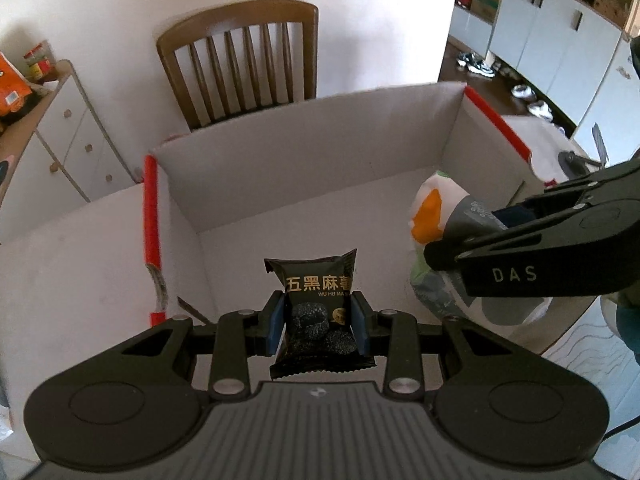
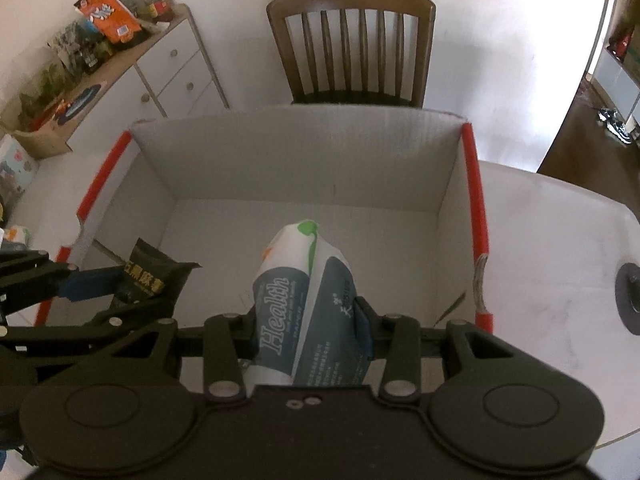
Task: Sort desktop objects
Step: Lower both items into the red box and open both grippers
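A black snack packet [image 1: 318,308], clenched in the left tongs [image 1: 319,326], and a tissue pack [image 2: 310,316], gripped by the right tongs [image 2: 308,332], hang side by side above an open white box [image 2: 304,160] on the surface [image 2: 560,216]; a wooden chair [image 2: 352,44] stands beyond.

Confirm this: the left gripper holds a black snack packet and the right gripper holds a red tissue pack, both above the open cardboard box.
Not quite. The tissue pack in the right gripper is white and grey-blue, not red, as the right wrist view shows; red appears only on the box's edges. The left gripper does hold the black snack packet, both above the open cardboard box.
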Motion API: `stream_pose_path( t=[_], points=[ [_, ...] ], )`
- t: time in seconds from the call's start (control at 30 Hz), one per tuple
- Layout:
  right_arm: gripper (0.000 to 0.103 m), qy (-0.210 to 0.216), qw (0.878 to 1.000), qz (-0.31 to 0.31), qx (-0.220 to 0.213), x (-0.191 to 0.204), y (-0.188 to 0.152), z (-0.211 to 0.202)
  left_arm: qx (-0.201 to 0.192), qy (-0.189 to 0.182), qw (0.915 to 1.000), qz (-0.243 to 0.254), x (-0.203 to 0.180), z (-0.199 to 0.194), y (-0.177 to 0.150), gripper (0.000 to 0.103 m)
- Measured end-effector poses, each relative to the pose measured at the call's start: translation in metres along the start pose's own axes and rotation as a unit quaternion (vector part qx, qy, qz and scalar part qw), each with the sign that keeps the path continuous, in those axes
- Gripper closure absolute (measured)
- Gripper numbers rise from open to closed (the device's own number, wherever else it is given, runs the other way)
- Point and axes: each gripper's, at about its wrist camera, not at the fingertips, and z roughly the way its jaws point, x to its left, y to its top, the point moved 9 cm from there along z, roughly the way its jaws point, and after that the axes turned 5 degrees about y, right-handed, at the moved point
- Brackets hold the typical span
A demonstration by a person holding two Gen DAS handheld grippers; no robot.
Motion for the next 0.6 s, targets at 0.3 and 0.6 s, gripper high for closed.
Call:
stream_pose_path(
  t=[0.3,0.6],
  points=[
    [0.060,-0.010,1.000,-0.011,0.007,-0.003,-0.006,0.011,0.014,0.000,0.9999,-0.003,-0.003,0.017,-0.004,0.070],
    [0.059,-0.020,1.000,-0.020,0.008,-0.004,-0.012,0.019,0.038,-0.003,0.9992,-0.011,-0.010,0.026,-0.004,0.070]
  ],
)
